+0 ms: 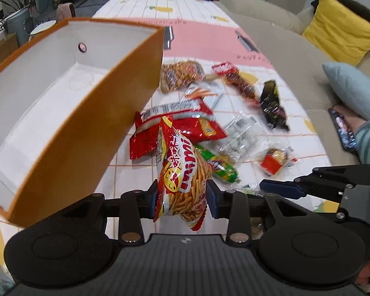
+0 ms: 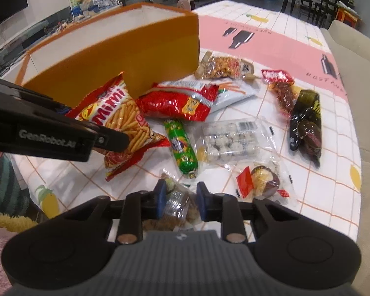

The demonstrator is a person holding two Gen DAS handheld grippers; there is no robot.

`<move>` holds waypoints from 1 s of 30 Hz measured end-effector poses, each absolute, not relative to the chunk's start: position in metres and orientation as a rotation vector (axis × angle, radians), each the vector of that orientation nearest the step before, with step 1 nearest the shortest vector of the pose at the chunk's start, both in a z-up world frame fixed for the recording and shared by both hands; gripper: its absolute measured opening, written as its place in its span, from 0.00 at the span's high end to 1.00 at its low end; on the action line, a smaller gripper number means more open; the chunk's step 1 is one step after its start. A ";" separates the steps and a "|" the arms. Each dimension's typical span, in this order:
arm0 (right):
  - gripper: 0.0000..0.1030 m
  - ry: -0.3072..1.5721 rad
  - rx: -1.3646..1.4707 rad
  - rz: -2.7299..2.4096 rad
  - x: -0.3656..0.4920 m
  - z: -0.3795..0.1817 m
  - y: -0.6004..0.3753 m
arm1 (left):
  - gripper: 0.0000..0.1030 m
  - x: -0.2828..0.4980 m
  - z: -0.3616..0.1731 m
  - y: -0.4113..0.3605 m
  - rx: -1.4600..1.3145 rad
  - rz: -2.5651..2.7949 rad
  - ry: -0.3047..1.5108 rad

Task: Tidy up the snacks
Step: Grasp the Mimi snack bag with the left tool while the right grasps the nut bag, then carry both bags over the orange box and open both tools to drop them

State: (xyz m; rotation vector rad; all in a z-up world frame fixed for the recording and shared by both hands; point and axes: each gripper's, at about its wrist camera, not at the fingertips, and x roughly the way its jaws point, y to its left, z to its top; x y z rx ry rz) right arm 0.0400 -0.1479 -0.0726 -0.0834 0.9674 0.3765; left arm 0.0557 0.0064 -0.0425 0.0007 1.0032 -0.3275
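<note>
1. The left gripper [image 1: 182, 197] has its jaws pinched on the Mimi bag [image 1: 182, 172], lifted just beside the box [image 1: 68, 113], likely bound for it.
2. The right gripper [image 2: 180, 203] is narrowed around a clear packet [image 2: 178, 208], low beside the box; a firm grip I cannot tell.
3. One box; some nine snacks lie loose right of it.

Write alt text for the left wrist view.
The left gripper holds a Mimi snack bag off the table, beside an empty orange box. More snack packets lie scattered on the tiled tablecloth, and the right gripper enters from the right.
</note>
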 end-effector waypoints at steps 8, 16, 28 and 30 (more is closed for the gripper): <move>1.00 0.854 -0.025 0.354 0.030 -0.029 -0.153 | 0.59 0.035 0.014 0.029 -0.062 -0.317 0.924; 1.00 0.720 0.037 0.448 0.061 0.033 -0.134 | 0.59 0.051 0.062 0.071 -0.055 -0.258 0.861; 1.00 0.640 0.004 0.623 0.140 0.079 -0.048 | 0.59 0.124 0.059 0.117 0.098 -0.101 0.960; 1.00 0.657 -0.068 0.644 0.151 0.072 -0.024 | 0.59 0.136 0.046 0.125 0.127 -0.091 1.011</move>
